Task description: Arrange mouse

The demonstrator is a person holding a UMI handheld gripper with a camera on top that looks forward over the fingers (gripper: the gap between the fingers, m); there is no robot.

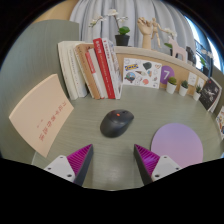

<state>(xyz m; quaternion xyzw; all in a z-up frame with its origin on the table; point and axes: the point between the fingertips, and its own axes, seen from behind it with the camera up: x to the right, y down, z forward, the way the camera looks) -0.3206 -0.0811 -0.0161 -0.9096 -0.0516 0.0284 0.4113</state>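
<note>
Tongs [113, 160] open, mouse [116, 123] just ahead

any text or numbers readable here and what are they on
"7": on a small card on the shelf.
Red characters on the tan book: too blurred to read.
Spines of the upright books: too small to read.
The mouse, ahead of the open jaws: no marking visible.

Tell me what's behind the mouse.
Behind the mouse, bare table, then a row of books leaning along the back. The open gripper sits short of the mouse. What stands behind the books is hidden.
</note>
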